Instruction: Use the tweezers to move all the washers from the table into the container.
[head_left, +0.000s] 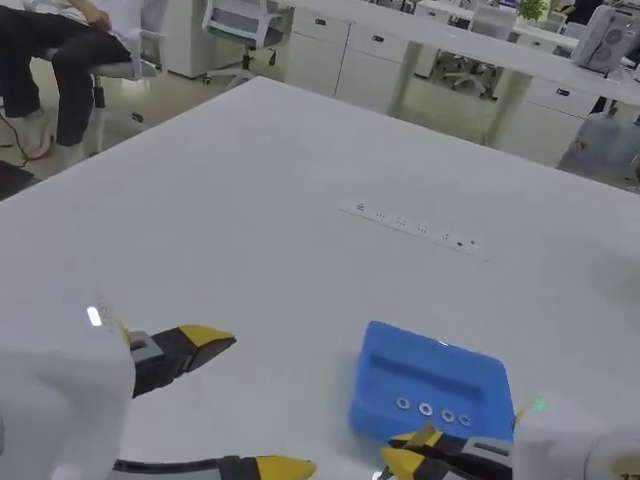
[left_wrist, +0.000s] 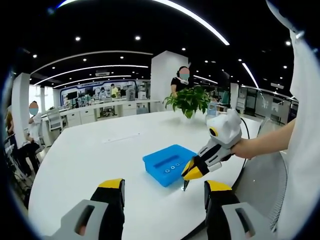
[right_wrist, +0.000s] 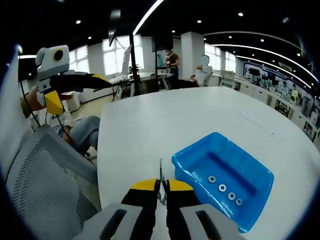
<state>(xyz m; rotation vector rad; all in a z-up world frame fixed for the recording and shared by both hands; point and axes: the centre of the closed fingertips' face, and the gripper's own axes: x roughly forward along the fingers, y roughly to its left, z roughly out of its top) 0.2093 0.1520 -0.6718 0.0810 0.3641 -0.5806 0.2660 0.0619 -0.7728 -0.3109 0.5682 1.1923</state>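
**White counter, blue container, yellow-tipped jaws**

The counter (head_left: 250, 200) is plain white with no pattern. Just right of the jaws of the right gripper (right_wrist: 162, 186), the container (right_wrist: 220, 155) is a saturated blue, a shade deeper in its sunken middle. The washers (right_wrist: 222, 188) in it are pale silver with dark centres. Both grippers have white bodies and black jaws with yellow tips. The left gripper (left_wrist: 165, 187) also has grey on its jaw backs. The tweezers (right_wrist: 161, 172) between the right jaws look like a thin dark-grey sliver. A green light (head_left: 540, 405) glows on the right gripper's body, and a white light (head_left: 93, 316) on the left's. Left of the right jaws, a chair (right_wrist: 45, 170) is grey with a fine net pattern. Beyond the left jaws, a plant (left_wrist: 189, 100) is leafy green.
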